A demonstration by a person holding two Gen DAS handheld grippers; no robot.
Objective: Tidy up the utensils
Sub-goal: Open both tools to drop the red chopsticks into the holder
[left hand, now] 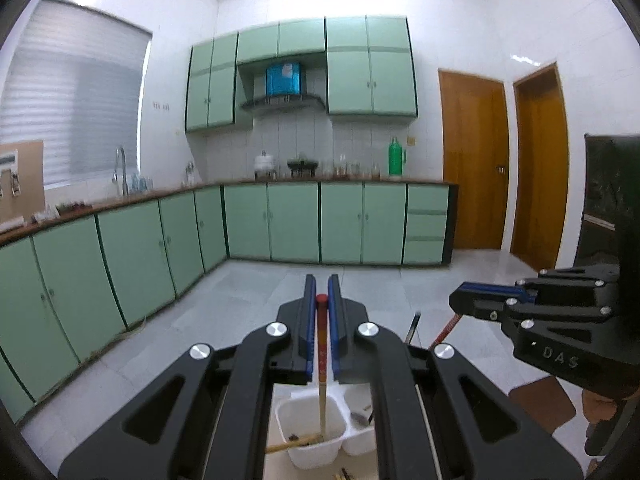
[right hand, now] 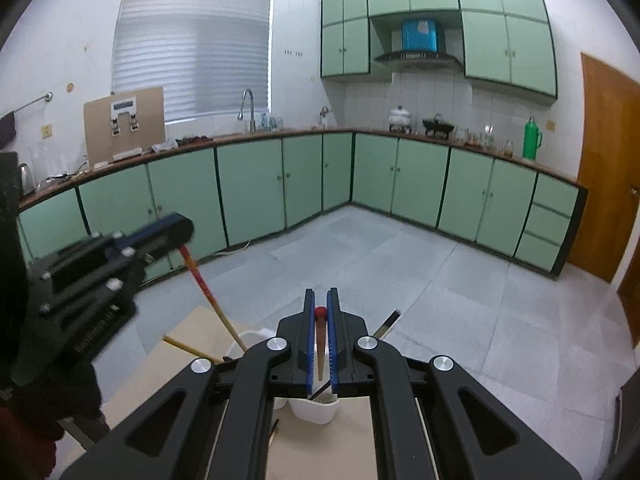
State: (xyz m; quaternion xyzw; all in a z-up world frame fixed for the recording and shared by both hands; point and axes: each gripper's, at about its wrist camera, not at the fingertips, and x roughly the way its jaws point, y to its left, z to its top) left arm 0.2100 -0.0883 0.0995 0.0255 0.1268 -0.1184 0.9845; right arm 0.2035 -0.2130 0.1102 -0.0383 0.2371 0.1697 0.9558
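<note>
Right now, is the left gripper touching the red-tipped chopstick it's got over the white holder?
Touching. In the left wrist view the left gripper has its blue pads closed on the red-tipped chopstick, no gap on either side, above the white holder.

My left wrist camera sits just behind my left gripper point(left hand: 321, 308) and looks forward along its fingers, level across the floor toward the far counter with the range hood point(left hand: 283, 101) and the two wooden doors point(left hand: 474, 160). My right wrist camera rides the same way behind my right gripper point(right hand: 321, 320), turned more toward the window blind point(right hand: 192, 48) and sink faucet point(right hand: 247, 108). Both views share the green cabinets point(left hand: 296, 222), the green thermos point(right hand: 532, 138) and the white utensil holder point(left hand: 310, 428) close below, and each catches the other gripper at its edge.
</note>
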